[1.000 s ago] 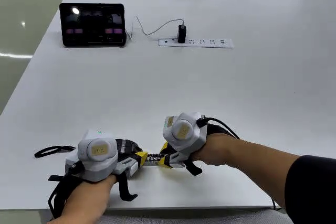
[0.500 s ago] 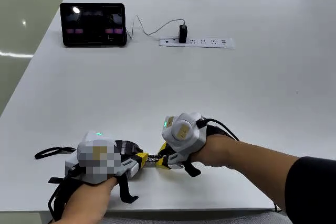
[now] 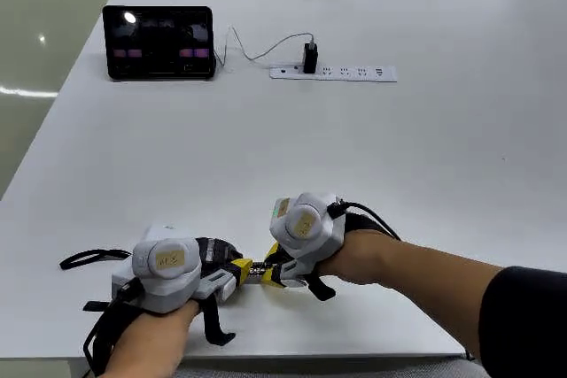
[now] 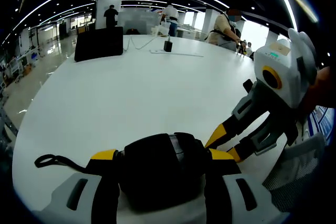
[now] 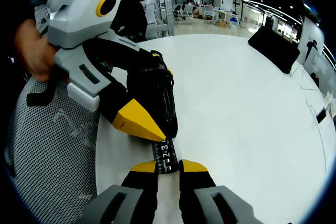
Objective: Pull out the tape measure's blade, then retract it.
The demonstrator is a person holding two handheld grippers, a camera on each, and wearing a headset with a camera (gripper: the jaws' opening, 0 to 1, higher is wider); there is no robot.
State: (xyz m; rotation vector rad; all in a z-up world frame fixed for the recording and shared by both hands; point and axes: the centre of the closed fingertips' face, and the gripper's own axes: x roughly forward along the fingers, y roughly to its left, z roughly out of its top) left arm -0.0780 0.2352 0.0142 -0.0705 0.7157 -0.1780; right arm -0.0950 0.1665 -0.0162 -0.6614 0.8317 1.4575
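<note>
The black tape measure (image 4: 160, 169) sits near the table's front edge, clamped between the yellow-tipped fingers of my left gripper (image 4: 163, 156). In the head view the case (image 3: 217, 252) shows beside the left gripper (image 3: 232, 273). A short stretch of numbered blade (image 5: 165, 155) comes out of the case (image 5: 152, 95) toward my right gripper (image 5: 168, 167), which is shut on the blade's end. The blade (image 3: 254, 271) spans the small gap between the two grippers, and the right gripper (image 3: 270, 273) stands close to the case.
A dark tablet (image 3: 159, 29) stands at the far left of the white table (image 3: 354, 148). A white power strip (image 3: 335, 72) with a black plug and cable lies at the back. A black strap (image 3: 87, 258) trails left of the case. The front edge is close.
The right gripper has moved left toward the case, and the visible blade between the grippers has grown shorter. The left gripper has held the case still.
</note>
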